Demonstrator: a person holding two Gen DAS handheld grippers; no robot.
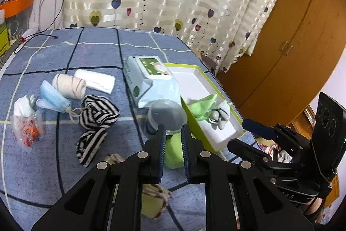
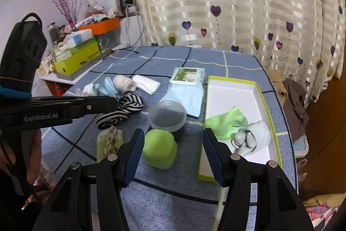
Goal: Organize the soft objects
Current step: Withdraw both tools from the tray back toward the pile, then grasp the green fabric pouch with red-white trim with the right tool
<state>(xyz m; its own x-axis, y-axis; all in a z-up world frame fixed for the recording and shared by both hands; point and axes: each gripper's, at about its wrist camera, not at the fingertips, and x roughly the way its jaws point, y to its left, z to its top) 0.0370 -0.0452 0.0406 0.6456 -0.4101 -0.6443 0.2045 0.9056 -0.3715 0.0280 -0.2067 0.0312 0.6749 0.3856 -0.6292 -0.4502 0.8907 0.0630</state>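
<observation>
A heart-printed striped curtain (image 2: 237, 3) hangs behind a desk (image 1: 97, 51) under blue grid-lined cloth. The shallow lime-rimmed white box (image 2: 266, 101) is the landmark: inside it lie a crumpled green cloth (image 2: 225, 122) and a grey-white soft toy (image 2: 253, 140). Beside it sit a round green foam piece (image 2: 159, 149), a lidded clear tub (image 2: 167, 115) and a striped sock (image 1: 99, 114). The left tool (image 1: 173, 130) stands narrowly apart, empty; the right tool (image 2: 174, 135) is wide apart.

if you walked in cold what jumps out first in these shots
The lime-edged white box at the right of the blue checked bedspread grabs the eye, with a green cloth and a pale sock bundle already inside. Next is the bright green soft piece lying near the open right gripper, in front of a grey-lidded tub. Left of that, a striped black-and-white cloth lies among rolled socks and a blue mask.
</observation>
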